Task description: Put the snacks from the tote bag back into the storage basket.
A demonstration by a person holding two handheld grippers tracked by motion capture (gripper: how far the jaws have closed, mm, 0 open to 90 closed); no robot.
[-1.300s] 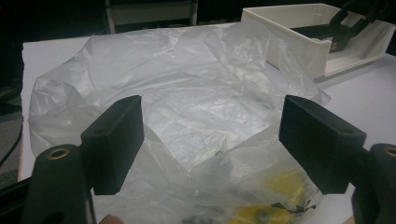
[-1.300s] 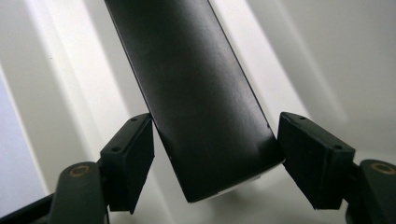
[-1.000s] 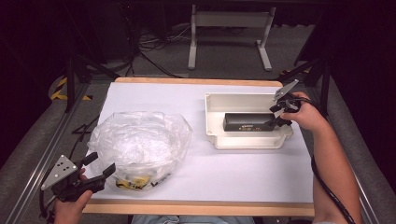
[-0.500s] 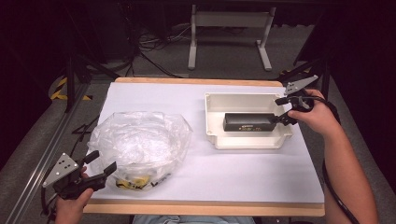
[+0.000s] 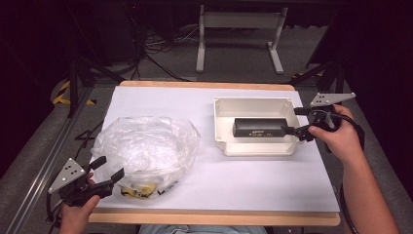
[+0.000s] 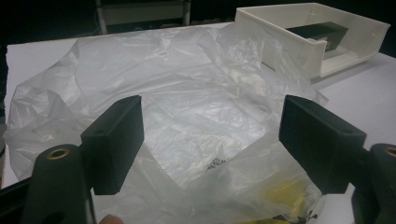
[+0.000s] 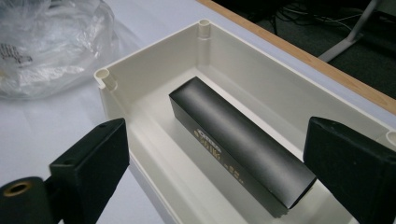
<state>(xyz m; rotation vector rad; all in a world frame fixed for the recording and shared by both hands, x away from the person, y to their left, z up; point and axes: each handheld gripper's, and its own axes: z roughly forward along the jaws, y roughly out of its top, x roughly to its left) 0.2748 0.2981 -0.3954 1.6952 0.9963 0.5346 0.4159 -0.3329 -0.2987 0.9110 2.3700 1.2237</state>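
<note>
Right claw spread beside box | left claw spread at bag

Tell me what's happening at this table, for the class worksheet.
A person works two handheld grippers. The right gripper, jaws just opened, sits at the end of a long black box lying in a cream plastic tray, gripping nothing. The left gripper hovers open at the crumpled clear plastic bag on the white tabletop.
</note>
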